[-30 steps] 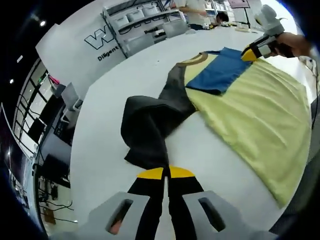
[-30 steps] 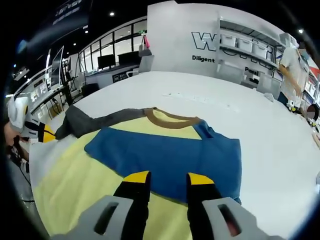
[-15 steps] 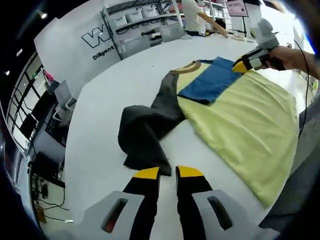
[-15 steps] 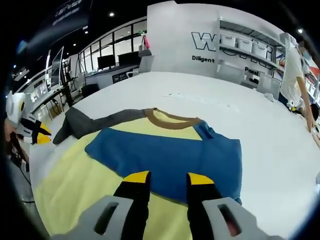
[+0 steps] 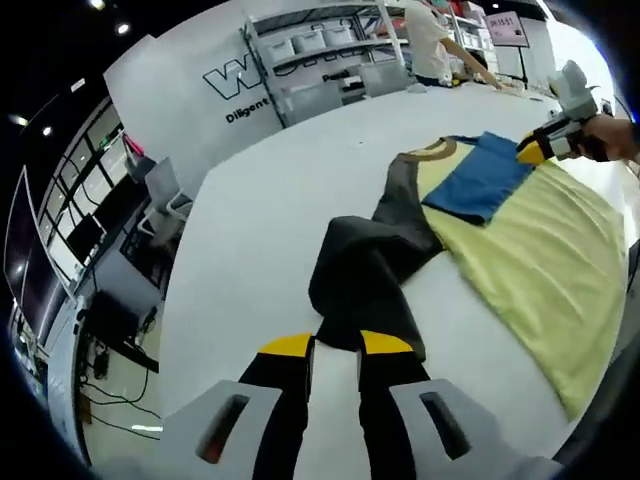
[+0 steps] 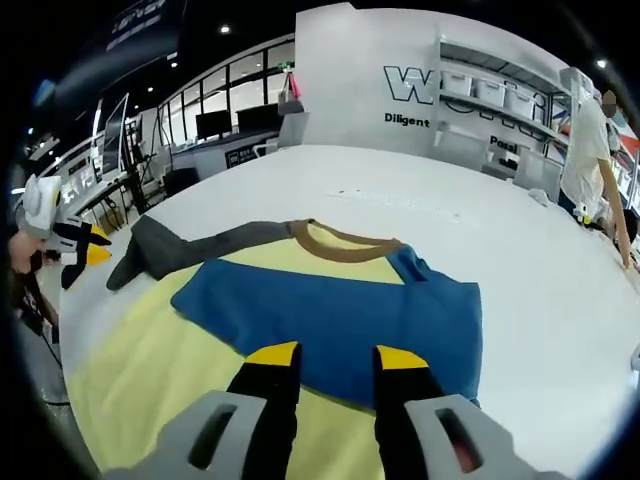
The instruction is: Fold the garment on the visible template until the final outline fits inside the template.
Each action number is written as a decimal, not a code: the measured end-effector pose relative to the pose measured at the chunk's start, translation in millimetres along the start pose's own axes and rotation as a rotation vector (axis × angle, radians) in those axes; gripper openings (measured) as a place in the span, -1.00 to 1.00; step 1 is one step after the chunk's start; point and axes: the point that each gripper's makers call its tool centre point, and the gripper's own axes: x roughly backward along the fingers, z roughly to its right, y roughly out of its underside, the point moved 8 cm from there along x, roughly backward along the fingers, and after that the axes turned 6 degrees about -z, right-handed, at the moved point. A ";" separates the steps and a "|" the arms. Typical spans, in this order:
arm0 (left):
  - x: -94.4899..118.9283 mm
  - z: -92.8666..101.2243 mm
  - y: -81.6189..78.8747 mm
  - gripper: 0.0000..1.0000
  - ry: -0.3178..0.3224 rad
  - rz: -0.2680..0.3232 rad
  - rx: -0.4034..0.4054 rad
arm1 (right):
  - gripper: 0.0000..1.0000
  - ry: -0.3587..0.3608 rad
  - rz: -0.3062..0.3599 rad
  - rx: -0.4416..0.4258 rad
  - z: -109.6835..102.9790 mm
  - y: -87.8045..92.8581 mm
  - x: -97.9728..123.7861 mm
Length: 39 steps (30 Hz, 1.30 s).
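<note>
Still one sleeve to go

Lying low-centre in the left gripper view, the grey sleeve point(image 5: 365, 285) sits bunched just ahead of the left gripper point(image 5: 335, 345), whose jaws stand narrowly apart and empty. The right gripper point(image 6: 337, 355) hovers parted over the blue sleeve point(image 6: 340, 315) folded onto the yellow shirt point(image 6: 150, 370). A shallow pinch on the bunched grey cloth could drag the shirt askew across the white table point(image 5: 260, 200).

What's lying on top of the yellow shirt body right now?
The blue sleeve is folded across the yellow shirt body, just below the brown collar. The yellow cloth under it is covered. The dark sleeve lies off to the side on the white table.
</note>
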 end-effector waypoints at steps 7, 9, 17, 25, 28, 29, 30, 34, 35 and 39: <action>-17.6 -9.0 4.3 -0.58 0.037 0.005 0.026 | -0.54 0.004 -0.003 0.000 2.0 0.9 1.8; -21.7 -8.5 4.6 -0.57 0.057 0.001 0.019 | -0.54 0.006 -0.003 -0.001 2.9 1.1 2.2; -40.2 -7.0 7.9 -0.59 0.106 -0.018 0.021 | -0.54 0.011 -0.006 -0.004 4.4 3.0 4.8; -41.9 -0.4 7.4 -0.80 0.145 -0.020 0.033 | -0.54 0.022 -0.003 -0.015 8.3 3.7 7.0; -39.6 3.3 7.8 -0.88 0.158 -0.014 0.049 | -0.54 0.023 0.000 -0.020 8.3 3.2 6.8; -39.3 3.5 8.0 -0.89 0.160 -0.013 0.051 | -0.54 0.022 0.000 -0.019 7.9 3.0 6.7; -38.4 4.6 8.1 -0.92 0.168 -0.009 0.062 | -0.54 0.020 0.000 -0.019 7.4 2.9 6.6; -35.2 3.9 7.6 -0.84 0.145 -0.020 0.040 | -0.54 0.018 0.001 -0.018 6.7 3.0 6.3; -34.9 3.9 7.0 -0.80 0.128 -0.016 0.030 | -0.54 0.018 0.001 -0.018 6.9 3.0 6.4; -35.7 2.7 7.0 -0.75 0.125 -0.010 0.038 | -0.54 0.019 0.001 -0.014 8.0 2.7 7.2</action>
